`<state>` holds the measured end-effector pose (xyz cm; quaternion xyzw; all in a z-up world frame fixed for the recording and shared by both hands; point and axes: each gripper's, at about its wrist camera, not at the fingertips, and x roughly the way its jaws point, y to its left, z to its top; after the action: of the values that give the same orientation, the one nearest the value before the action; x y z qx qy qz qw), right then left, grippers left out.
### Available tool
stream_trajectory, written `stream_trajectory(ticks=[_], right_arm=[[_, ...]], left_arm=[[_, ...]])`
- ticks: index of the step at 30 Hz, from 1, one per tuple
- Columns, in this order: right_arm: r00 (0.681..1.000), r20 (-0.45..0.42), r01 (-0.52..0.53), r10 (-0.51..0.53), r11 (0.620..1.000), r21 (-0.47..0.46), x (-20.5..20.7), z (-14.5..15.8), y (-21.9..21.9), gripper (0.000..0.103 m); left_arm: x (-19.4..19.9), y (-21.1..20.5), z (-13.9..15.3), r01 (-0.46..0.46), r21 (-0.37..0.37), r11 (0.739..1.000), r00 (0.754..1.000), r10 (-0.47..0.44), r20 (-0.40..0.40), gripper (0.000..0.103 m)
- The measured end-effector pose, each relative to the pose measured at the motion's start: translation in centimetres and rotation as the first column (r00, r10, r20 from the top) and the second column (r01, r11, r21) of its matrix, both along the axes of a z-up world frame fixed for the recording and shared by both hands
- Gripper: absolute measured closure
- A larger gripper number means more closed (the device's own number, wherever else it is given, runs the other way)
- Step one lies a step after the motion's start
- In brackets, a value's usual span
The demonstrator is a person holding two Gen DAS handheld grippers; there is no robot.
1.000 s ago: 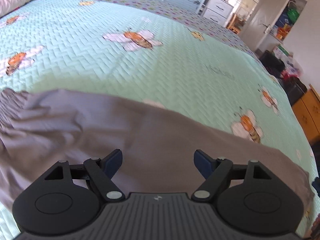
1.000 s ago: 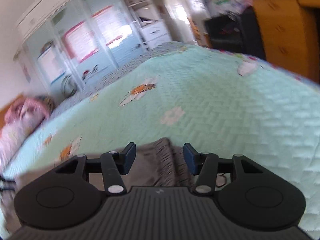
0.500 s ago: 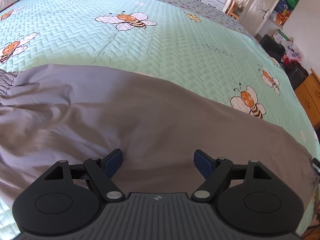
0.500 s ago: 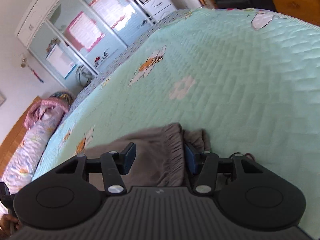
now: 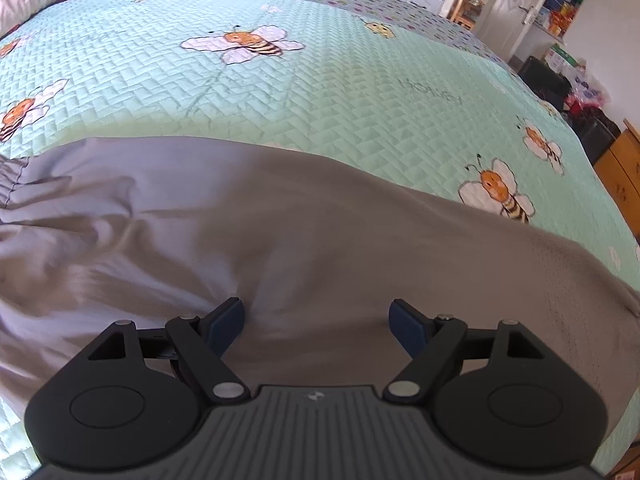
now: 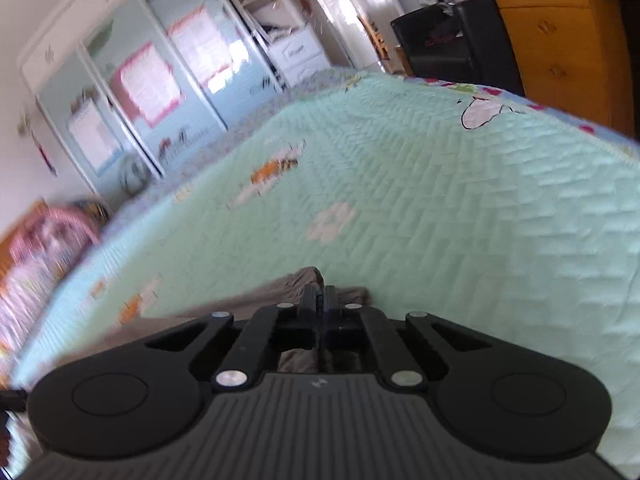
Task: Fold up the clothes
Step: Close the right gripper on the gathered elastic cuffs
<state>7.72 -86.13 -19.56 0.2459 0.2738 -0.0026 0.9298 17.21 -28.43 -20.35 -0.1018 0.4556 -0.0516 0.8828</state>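
The right gripper [image 6: 320, 300] has its jaws pressed together, having just closed on the gathered edge of the grey garment [image 6: 304, 280], which bunches up around its tips. The cloth lies on the mint-green quilt [image 6: 440, 200] printed with bees and flowers. Beyond the quilt's far edge stand pale blue wardrobe doors [image 6: 152, 92], blurred; to its right, a wooden dresser [image 6: 560, 40].
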Motion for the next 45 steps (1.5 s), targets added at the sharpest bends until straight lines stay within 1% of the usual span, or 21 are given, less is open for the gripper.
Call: stream_trajectory(ticks=[2, 3, 5, 6, 7, 9, 12, 13, 17, 20, 21, 22, 24, 30, 33, 36, 39, 41, 42, 44, 45], right_arm=[[0.999, -0.041, -0.003, 0.003, 1.0, -0.004, 0.7, -0.6, -0.2, 0.1], [1.0, -0.019, 0.005, -0.004, 0.999, 0.035, 0.6, -0.8, -0.5, 0.099], [0.999, 0.04, 0.004, -0.009, 0.992, 0.123, 0.2, -0.9, -1.2, 0.094], [0.997, 0.07, 0.003, -0.013, 0.99, 0.14, 0.1, -0.8, -1.4, 0.089], [0.996, 0.087, -0.003, -0.008, 0.992, 0.128, 0.3, -0.6, -1.4, 0.076], [0.995, 0.086, -0.05, 0.043, 0.996, 0.072, 1.4, -0.3, -1.1, 0.062], [0.99, 0.055, -0.124, 0.126, 0.992, -0.039, 3.5, -0.2, -0.5, 0.057], [0.989, 0.031, -0.143, 0.146, 0.987, -0.076, 4.3, -0.3, -0.2, 0.057], [0.974, -0.011, -0.227, 0.227, 0.968, -0.107, 6.0, -1.2, 0.4, 0.056], [0.959, -0.001, -0.279, 0.282, 0.949, -0.149, 5.8, -1.1, 1.3, 0.063], [0.961, -0.003, -0.274, 0.278, 0.946, -0.172, 5.5, -1.1, 1.6, 0.075], [0.962, -0.005, -0.269, 0.273, 0.943, -0.195, 5.2, -1.0, 2.0, 0.081], [0.967, 0.0, -0.249, 0.256, 0.94, -0.232, 4.5, -0.9, 2.6, 0.082], [0.986, 0.044, -0.14, 0.163, 0.936, -0.324, 3.3, 0.9, 3.1, 0.083], [0.991, 0.03, -0.116, 0.134, 0.936, -0.331, 3.6, 1.2, 2.3, 0.083], [0.994, -0.006, -0.104, 0.109, 0.932, -0.348, 4.5, 0.6, 1.9, 0.083], [0.995, -0.065, -0.092, 0.075, 0.935, -0.343, 5.7, -0.9, 1.5, 0.083], [0.995, -0.079, -0.078, 0.061, 0.967, -0.241, 6.2, -1.9, 0.4, 0.082], [0.997, -0.055, -0.065, 0.056, 0.98, -0.187, 5.9, -1.9, -0.2, 0.078], [0.999, -0.005, -0.043, 0.043, 0.996, -0.077, 5.2, -1.8, -1.4, 0.069], [0.999, 0.025, -0.026, 0.027, 0.999, -0.034, 4.5, -1.4, -1.8, 0.062]], left_arm=[[-0.1, -0.6, -0.1, 0.02, 0.02, 1.0, 1.0, -0.02, 0.003, 0.02], [-0.1, -0.8, -0.1, 0.026, 0.03, 0.999, 1.0, -0.026, 0.004, 0.019], [-0.2, -0.8, -0.2, 0.032, 0.031, 0.999, 0.999, -0.032, 0.006, 0.019], [-0.2, -0.7, -0.2, 0.033, 0.028, 0.999, 0.999, -0.034, 0.007, 0.019], [-0.3, -0.6, -0.2, 0.035, 0.026, 0.999, 0.999, -0.035, 0.008, 0.019], [-0.2, -0.4, -0.3, 0.029, 0.012, 0.999, 1.0, -0.03, 0.006, 0.019], [0.0, -0.3, -0.2, 0.019, -0.006, 1.0, 1.0, -0.019, 0.002, 0.018], [0.0, -0.3, -0.2, 0.018, -0.009, 1.0, 1.0, -0.018, 0.001, 0.018], [0.0, -0.6, -0.3, 0.027, -0.001, 1.0, 1.0, -0.027, 0.006, 0.015], [0.0, -0.9, -0.4, 0.042, 0.017, 0.999, 0.999, -0.042, 0.009, 0.012], [0.0, -1.1, -0.4, 0.046, 0.023, 0.999, 0.999, -0.046, 0.009, 0.01], [0.0, -1.2, -0.5, 0.05, 0.027, 0.998, 0.999, -0.05, 0.009, 0.008], [0.1, -1.5, -0.5, 0.055, 0.033, 0.998, 0.998, -0.055, 0.009, 0.004], [0.2, -1.9, -0.5, 0.063, 0.051, 0.997, 0.998, -0.064, 0.012, 0.003], [0.3, -1.8, -0.4, 0.067, 0.034, 0.997, 0.998, -0.068, 0.016, 0.003], [0.6, -2.3, -0.5, 0.084, 0.036, 0.996, 0.996, -0.085, 0.024, 0.003], [0.8, -2.9, -0.6, 0.108, 0.064, 0.992, 0.993, -0.11, 0.028, 0.003], [1.0, -3.0, -0.7, 0.12, 0.066, 0.991, 0.992, -0.122, 0.031, 0.003], [1.0, -2.9, -0.7, 0.12, 0.062, 0.991, 0.992, -0.122, 0.031, 0.003], [0.9, -2.4, -0.7, 0.111, 0.039, 0.993, 0.993, -0.113, 0.037, 0.003], [0.9, -2.1, -0.7, 0.107, 0.026, 0.994, 0.993, -0.108, 0.039, 0.003]])
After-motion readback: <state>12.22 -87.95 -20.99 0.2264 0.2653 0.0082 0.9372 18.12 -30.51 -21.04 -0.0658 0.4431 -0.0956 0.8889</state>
